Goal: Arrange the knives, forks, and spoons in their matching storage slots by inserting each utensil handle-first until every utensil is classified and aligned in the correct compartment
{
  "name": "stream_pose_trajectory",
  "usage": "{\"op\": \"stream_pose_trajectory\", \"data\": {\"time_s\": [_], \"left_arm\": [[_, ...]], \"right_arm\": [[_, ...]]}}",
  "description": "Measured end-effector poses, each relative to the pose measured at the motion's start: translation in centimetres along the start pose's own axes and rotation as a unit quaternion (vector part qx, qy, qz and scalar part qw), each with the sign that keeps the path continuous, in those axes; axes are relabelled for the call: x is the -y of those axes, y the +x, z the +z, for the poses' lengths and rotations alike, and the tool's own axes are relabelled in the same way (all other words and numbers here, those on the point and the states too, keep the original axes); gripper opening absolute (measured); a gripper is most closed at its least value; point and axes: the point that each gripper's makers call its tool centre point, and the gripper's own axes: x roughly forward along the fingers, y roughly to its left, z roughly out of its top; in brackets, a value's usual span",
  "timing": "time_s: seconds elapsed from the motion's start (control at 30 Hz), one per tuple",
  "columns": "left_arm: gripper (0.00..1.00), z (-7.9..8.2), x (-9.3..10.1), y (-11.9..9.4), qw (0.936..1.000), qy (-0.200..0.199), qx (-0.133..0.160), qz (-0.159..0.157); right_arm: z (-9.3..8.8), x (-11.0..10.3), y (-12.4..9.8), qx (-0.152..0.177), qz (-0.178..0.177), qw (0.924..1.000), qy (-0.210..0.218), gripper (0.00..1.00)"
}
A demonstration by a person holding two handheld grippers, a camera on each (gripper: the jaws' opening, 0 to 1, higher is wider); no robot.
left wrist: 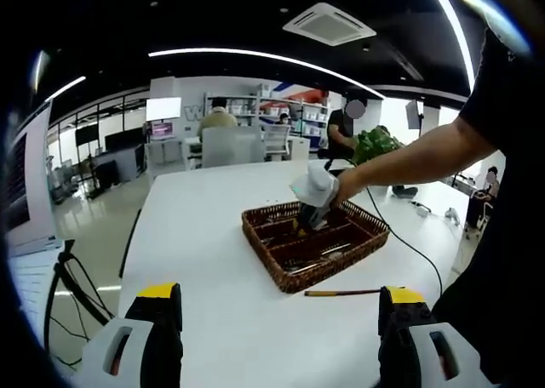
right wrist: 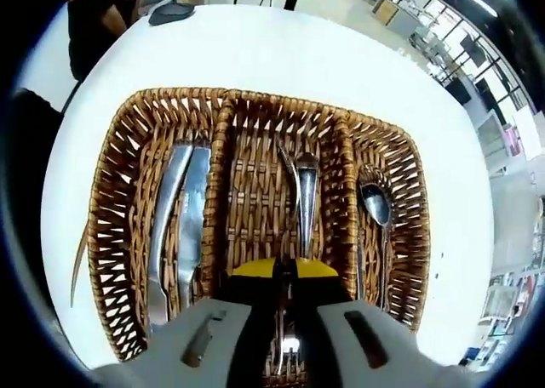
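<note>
On the white table (left wrist: 213, 260), the right gripper (right wrist: 285, 273) is reaching down into the wicker tray's (right wrist: 115, 226) middle compartment, jaws clenched on a fork (right wrist: 305, 201), while the left gripper (left wrist: 277, 307) is hovering released.

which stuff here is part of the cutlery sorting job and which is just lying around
Job: wicker basket, knives, fork, spoon, right gripper, stray utensil on the table.

Lying about: potted plant, black cable, dark object at the table edge.
</note>
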Motion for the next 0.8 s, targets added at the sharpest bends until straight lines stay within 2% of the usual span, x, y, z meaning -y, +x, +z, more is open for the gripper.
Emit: {"op": "stream_pose_trajectory", "data": {"time_s": [0.07,0.17,0.33,0.43,0.5,0.6,0.8], "left_arm": [[1.0,0.1,0.1,0.0,1.0,0.001,0.001,-0.001],[1.0,0.1,0.1,0.0,1.0,0.002,0.0,-0.001],[1.0,0.1,0.1,-0.1,1.0,0.004,-0.001,-0.001],[1.0,0.2,0.2,0.0,1.0,0.004,0.0,-0.002],[1.0,0.2,0.2,0.0,1.0,0.005,0.002,-0.002],[1.0,0.3,0.2,0.0,1.0,0.005,0.003,-0.002],[1.0,0.3,0.5,0.1,1.0,0.007,0.004,-0.006]], "right_arm": [[0.0,0.0,0.0,0.007,0.004,0.9999,0.008,0.06],[-0.3,-0.2,0.0,0.004,0.008,0.9999,0.006,0.0],[-0.4,-0.4,-0.2,0.012,0.017,0.9996,0.018,0.0],[-0.5,-0.1,-0.4,0.015,0.011,0.9996,0.019,0.0],[-0.4,-0.5,-0.5,0.02,0.029,0.9983,0.047,0.01],[-0.3,-0.7,-0.6,0.027,0.035,0.9981,0.044,0.01],[0.1,-0.6,-0.9,0.045,0.038,0.9957,0.071,0.0]]}}
